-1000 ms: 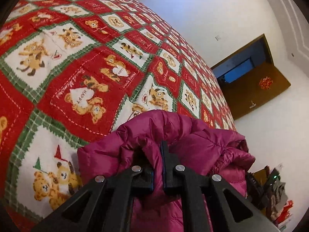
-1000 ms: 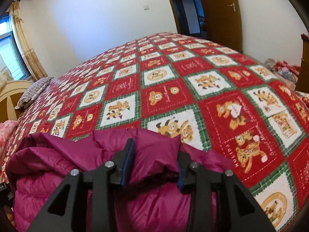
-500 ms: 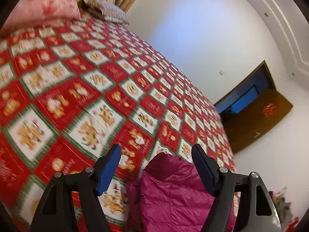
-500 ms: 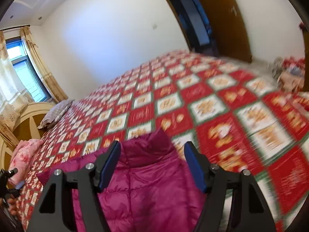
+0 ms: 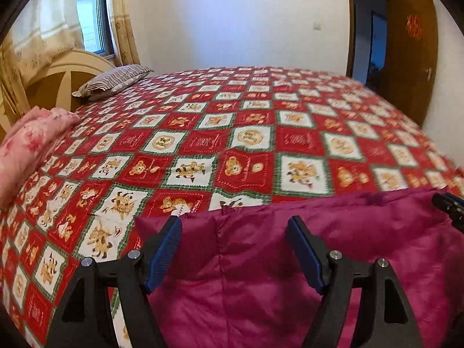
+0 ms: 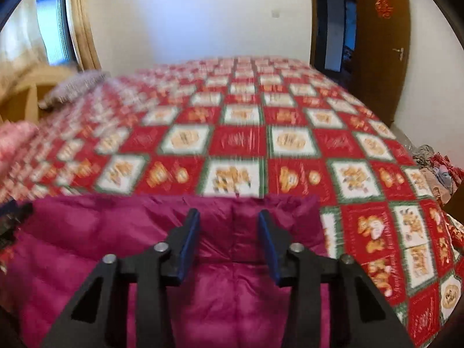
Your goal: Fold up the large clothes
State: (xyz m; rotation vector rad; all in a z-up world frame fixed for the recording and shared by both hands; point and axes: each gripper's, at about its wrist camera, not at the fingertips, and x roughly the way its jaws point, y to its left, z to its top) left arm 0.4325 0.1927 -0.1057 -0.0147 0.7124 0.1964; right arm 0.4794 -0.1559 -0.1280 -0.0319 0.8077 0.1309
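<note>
A magenta puffer jacket (image 5: 290, 275) lies folded at the near edge of the bed, on the red and white bear quilt (image 5: 246, 139). My left gripper (image 5: 233, 223) hangs above the jacket's left part, open wide with nothing between its blue pads. Over the jacket's right part (image 6: 232, 290) my right gripper (image 6: 229, 216) hovers. Its jaws are closing, a gap remains, and they grip no cloth. The right gripper's tip (image 5: 448, 204) shows at the right edge of the left wrist view.
A striped pillow (image 5: 113, 82) and a pink folded blanket (image 5: 29, 145) lie at the bed's left end by the headboard (image 5: 58, 72). A brown door (image 6: 380, 37) stands open at the back right. Loose items (image 6: 435, 168) are piled beside the bed on the right.
Both grippers let go of the jacket, rose and drew back from it. The left went from shut to wide open. The right opened wide, then narrowed. Both views rolled level.
</note>
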